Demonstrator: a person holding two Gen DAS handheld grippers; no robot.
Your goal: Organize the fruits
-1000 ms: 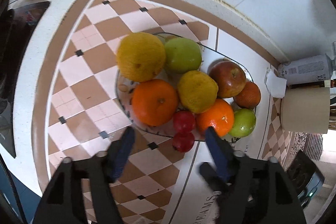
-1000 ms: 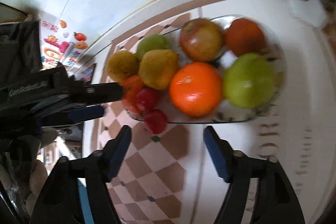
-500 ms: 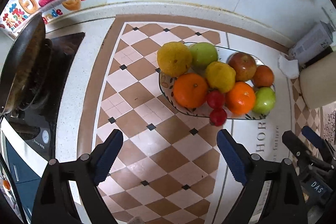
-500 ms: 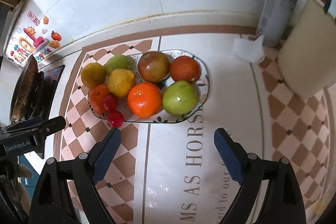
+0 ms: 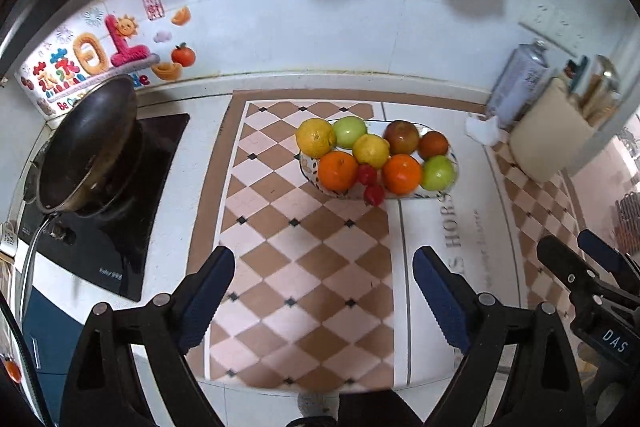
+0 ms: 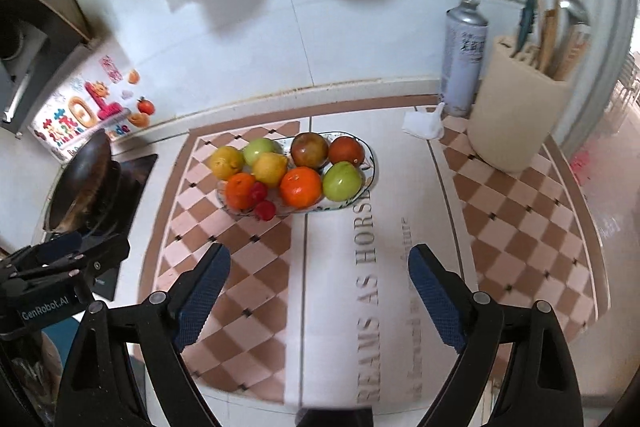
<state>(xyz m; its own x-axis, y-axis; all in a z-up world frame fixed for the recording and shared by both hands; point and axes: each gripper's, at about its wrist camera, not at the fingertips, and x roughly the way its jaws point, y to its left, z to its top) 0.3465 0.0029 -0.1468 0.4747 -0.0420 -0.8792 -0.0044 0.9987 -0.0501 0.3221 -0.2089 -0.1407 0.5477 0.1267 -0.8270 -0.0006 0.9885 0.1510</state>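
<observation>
An oval patterned plate (image 5: pixel 453 156) (image 6: pixel 373 163) sits on the chequered counter mat, piled with fruit: oranges (image 5: pixel 337 170) (image 6: pixel 301 186), yellow citrus (image 5: pixel 316 137), green apples (image 5: pixel 438 172) (image 6: pixel 342 180), a red apple (image 5: pixel 401 136) and small red fruits (image 5: pixel 374 194) (image 6: pixel 265 210), one lying at the plate's front edge. My left gripper (image 5: pixel 323 297) is open and empty, well back from the plate. My right gripper (image 6: pixel 319 291) is open and empty, also well back. Each gripper shows at the edge of the other's view.
A black wok (image 5: pixel 86 147) sits on a hob (image 5: pixel 120 251) at the left. At the right stand a spray can (image 6: pixel 464 55), a beige utensil holder (image 6: pixel 516 115) and a crumpled tissue (image 6: pixel 422 123). Tiled wall behind; bags hang above.
Both grippers have pulled back and up from the plate, so the fruit looks smaller and farther. Both stay open and empty. The fruit has not moved.
</observation>
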